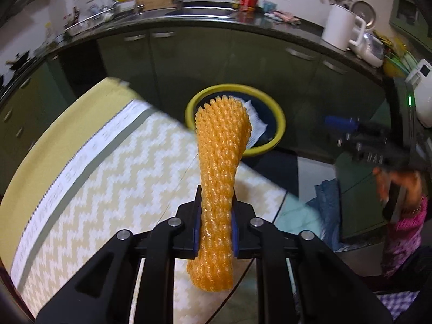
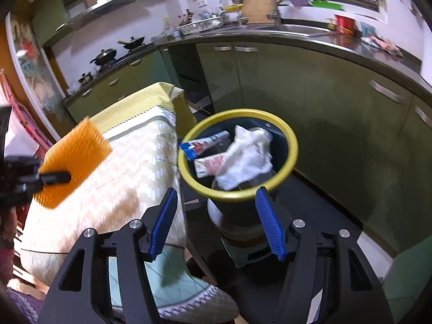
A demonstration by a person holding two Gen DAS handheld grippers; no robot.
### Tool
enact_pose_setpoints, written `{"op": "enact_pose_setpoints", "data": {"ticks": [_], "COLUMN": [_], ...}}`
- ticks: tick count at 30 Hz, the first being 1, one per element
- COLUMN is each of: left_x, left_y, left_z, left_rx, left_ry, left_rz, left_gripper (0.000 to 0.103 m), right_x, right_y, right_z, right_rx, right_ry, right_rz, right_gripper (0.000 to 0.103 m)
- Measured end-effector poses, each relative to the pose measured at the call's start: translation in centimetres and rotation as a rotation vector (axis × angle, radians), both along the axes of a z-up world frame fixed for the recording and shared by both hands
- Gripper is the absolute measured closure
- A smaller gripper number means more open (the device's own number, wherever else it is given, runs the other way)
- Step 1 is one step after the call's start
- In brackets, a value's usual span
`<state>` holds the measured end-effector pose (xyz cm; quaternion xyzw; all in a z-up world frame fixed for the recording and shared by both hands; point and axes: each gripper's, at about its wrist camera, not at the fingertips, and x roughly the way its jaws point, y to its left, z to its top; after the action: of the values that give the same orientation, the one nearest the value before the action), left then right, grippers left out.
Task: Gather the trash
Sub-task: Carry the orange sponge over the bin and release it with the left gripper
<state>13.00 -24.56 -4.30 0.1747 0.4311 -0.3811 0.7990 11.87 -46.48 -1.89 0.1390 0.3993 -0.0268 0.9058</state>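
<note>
My left gripper (image 1: 216, 202) is shut on an orange foam fruit net (image 1: 220, 145) and holds it up over the table, short of the bin. The net also shows at the left of the right wrist view (image 2: 73, 159), blurred. The trash bin (image 1: 280, 124) is dark with a yellow rim (image 2: 293, 159) and stands on the floor past the table's far edge. Inside it lie a white cloth (image 2: 248, 159) and two toothpaste tubes (image 2: 208, 141). My right gripper (image 2: 216, 197) is open and empty, held just in front of the bin; it also shows in the left wrist view (image 1: 343, 125).
The table has a yellow and white zigzag cloth (image 1: 113, 162) (image 2: 129, 172). Green cabinets (image 2: 337, 124) and a dark counter (image 1: 243, 21) curve behind the bin. A white kettle (image 1: 340, 27) stands on the counter. A blue cloth (image 1: 326, 199) lies low at the right.
</note>
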Motion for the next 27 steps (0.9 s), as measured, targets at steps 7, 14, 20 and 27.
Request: {"op": "enact_pose_setpoints", "data": {"ticks": [7,14,20,27], "left_x": [3.2,7.6,11.8,13.5], "left_y": [-8.4,-16.1,-20.0,-20.8], "left_z": [0.0,-2.9,-6.9,-8.5], "left_rx": [-0.007,0.018,0.066,0.100], "left_ry": [0.031,0.096,0.172,0.124], "left_rz": [-0.057,-0.045,0.031,0.108], "left_gripper": [0.087,0.085,0.085,0.035], "right_x": [-2.5,-4.0,-4.7,-4.7], "right_y": [-3.2,-5.1,-6.7,-7.0], "right_z": [-1.6,-2.5,-3.4,-3.7], "right_rx": [0.054,0.087,0.113,0.131], "right_ry": [0.006,0.011,0.017,0.016], "right_rz": [-0.071,-0.110,-0.146,-0.155], "right_gripper": [0.043,0.042,0.042,0.037]}}
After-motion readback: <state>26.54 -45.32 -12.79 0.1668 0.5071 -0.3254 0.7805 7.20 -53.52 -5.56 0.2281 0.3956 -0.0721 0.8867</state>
